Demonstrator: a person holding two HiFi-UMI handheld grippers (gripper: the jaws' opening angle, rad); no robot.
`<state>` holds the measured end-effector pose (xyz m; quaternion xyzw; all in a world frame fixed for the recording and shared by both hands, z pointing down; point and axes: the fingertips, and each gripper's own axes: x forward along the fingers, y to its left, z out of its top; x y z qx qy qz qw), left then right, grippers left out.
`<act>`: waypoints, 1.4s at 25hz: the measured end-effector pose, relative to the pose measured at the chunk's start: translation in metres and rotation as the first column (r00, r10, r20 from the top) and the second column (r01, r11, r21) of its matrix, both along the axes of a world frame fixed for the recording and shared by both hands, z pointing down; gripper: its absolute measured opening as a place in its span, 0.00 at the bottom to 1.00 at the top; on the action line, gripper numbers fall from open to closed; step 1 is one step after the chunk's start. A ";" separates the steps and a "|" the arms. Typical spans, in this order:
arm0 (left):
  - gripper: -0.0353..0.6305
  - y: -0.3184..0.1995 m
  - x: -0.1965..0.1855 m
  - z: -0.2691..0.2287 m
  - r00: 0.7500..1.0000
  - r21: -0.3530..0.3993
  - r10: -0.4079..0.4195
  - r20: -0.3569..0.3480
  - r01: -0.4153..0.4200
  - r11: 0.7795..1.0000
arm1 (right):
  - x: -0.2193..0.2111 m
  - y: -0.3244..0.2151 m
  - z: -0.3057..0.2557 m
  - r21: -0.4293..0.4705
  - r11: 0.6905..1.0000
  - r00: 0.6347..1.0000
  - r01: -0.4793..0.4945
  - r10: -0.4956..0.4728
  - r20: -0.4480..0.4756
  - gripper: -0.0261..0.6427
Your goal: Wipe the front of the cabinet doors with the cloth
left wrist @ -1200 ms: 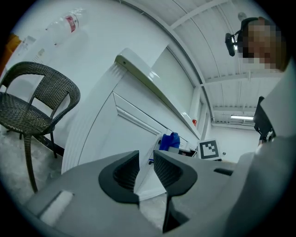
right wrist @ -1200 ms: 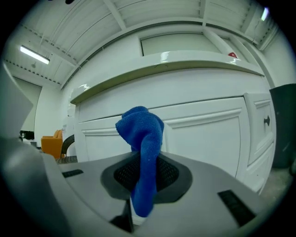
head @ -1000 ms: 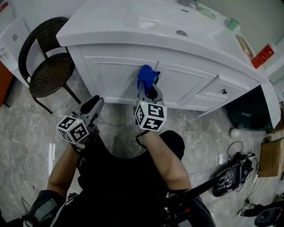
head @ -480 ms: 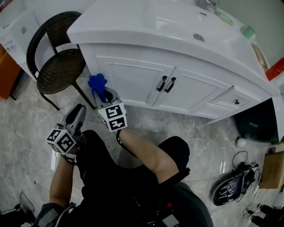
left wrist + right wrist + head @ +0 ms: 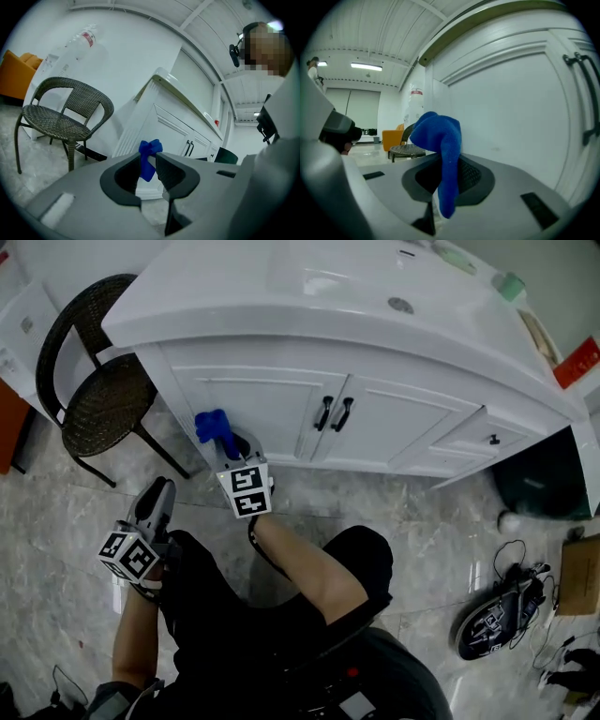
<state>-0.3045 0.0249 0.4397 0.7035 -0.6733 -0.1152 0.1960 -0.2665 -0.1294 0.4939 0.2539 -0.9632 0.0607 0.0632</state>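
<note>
A blue cloth (image 5: 212, 427) is bunched in my right gripper (image 5: 228, 442), which is shut on it. The cloth presses against the left end of the white cabinet's left door (image 5: 253, 409), low down. In the right gripper view the cloth (image 5: 440, 136) hangs over the right gripper (image 5: 447, 161), with the door panel (image 5: 511, 117) close to its right. Two black handles (image 5: 333, 414) sit at the middle of the doors. My left gripper (image 5: 161, 488) hangs lower left, away from the cabinet. In its own view the left gripper (image 5: 149, 161) holds nothing, jaws nearly together.
A wicker chair (image 5: 103, 399) stands just left of the cabinet, close to the cloth. A dark bin (image 5: 534, 484) sits at the cabinet's right end. A helmet-like object with cables (image 5: 492, 620) and a cardboard box (image 5: 581, 573) lie on the marble floor at right.
My right gripper carried the cloth from the handles leftward across the left door to its left edge, then held there. The left gripper dropped back a little.
</note>
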 end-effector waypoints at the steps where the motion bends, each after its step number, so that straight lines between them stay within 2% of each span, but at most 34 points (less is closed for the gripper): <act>1: 0.20 -0.006 0.005 0.002 1.000 -0.002 0.017 -0.005 -0.017 1.000 | 0.012 -0.008 0.001 -0.007 0.999 0.999 -0.032 0.032 0.006 0.12; 8: 0.20 -0.046 0.051 0.014 0.989 -0.011 0.148 -0.017 -0.148 0.989 | 0.102 -0.048 0.002 -0.025 0.977 0.976 -0.212 0.213 0.036 0.12; 14: 0.20 -0.070 0.081 0.015 0.973 -0.014 0.231 -0.025 -0.232 0.973 | 0.159 -0.067 0.004 -0.032 0.942 0.941 -0.335 0.336 0.028 0.12; 17: 0.20 -0.082 0.096 0.016 0.963 -0.008 0.267 -0.036 -0.267 0.964 | 0.190 -0.074 0.008 -0.057 0.915 0.915 -0.400 0.402 0.029 0.12; 21: 0.20 -0.089 0.105 0.021 0.955 -0.006 0.293 -0.043 -0.294 0.956 | 0.231 -0.083 0.020 -0.092 0.868 0.870 -0.488 0.493 0.031 0.12; 24: 0.20 -0.088 0.099 0.024 0.958 -0.006 0.280 -0.055 -0.281 0.960 | 0.238 -0.085 0.032 -0.147 0.855 0.861 -0.498 0.508 0.034 0.12; 26: 0.20 -0.086 0.091 0.024 0.963 -0.007 0.263 -0.066 -0.264 0.964 | 0.227 -0.078 0.037 -0.170 0.868 0.877 -0.466 0.479 0.039 0.12; 28: 0.20 -0.081 0.081 0.023 0.967 -0.005 0.244 -0.069 -0.245 0.970 | 0.205 -0.066 0.038 -0.167 0.897 0.906 -0.409 0.421 0.042 0.12; 32: 0.20 -0.070 0.057 0.020 0.980 0.002 0.189 -0.067 -0.189 0.982 | 0.141 -0.037 0.025 -0.118 0.961 0.963 -0.250 0.260 0.078 0.12; 35: 0.20 -0.058 0.038 0.022 0.988 -0.003 0.136 -0.068 -0.136 0.991 | 0.088 -0.008 0.015 -0.073 0.992 0.989 -0.102 0.109 0.099 0.12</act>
